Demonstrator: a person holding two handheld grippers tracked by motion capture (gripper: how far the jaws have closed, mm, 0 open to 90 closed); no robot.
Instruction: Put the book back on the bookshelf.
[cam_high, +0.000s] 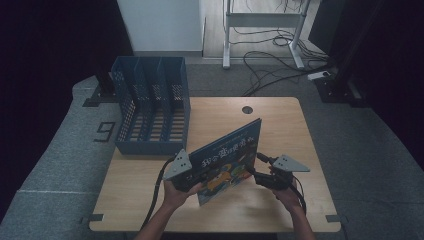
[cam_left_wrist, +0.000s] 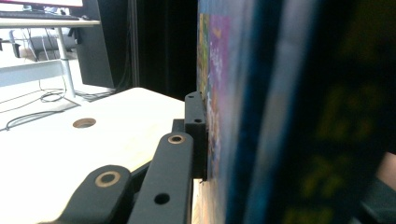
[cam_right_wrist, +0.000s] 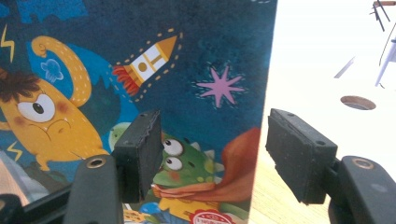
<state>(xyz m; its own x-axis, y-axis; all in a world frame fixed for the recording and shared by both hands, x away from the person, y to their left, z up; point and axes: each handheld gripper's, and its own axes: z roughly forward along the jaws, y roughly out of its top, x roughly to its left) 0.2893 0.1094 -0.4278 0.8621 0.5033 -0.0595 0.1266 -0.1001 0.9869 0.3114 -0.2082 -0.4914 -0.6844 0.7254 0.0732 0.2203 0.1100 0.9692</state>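
Between the jaws of the left gripper (cam_high: 192, 179) sits the lower left corner of a picture book (cam_high: 227, 160), pinched there: the left gripper view shows one black pad (cam_left_wrist: 196, 135) pressed flat against the colourful cover (cam_left_wrist: 215, 93), with the book's blurred edge rising just beyond it and the other jaw hidden behind the pages. The book stands on its lower edge on the wooden table (cam_high: 280, 120), tilted, its blue cover with yellow cartoon figures facing the person. The right gripper (cam_high: 265, 177) is at the book's opposite, right-hand side, and its jaws stand spread: in the right gripper view the book's right edge (cam_right_wrist: 261, 116) falls in the gap between the two pads, one pad (cam_right_wrist: 137, 154) in front of the cover near a green creature and the other pad (cam_right_wrist: 299, 154) off beyond the edge over bare tabletop, with neither seen pressing on the book. Past that outer jaw, farther along the table, lies a round cable hole (cam_right_wrist: 357, 102). Beyond the left gripper, at the table's far left corner, stands a blue perforated file rack (cam_high: 150, 105) with upright dividers, well apart from the book. Both of the person's hands, left (cam_high: 175, 195) and right (cam_high: 290, 197), come up from the near edge.
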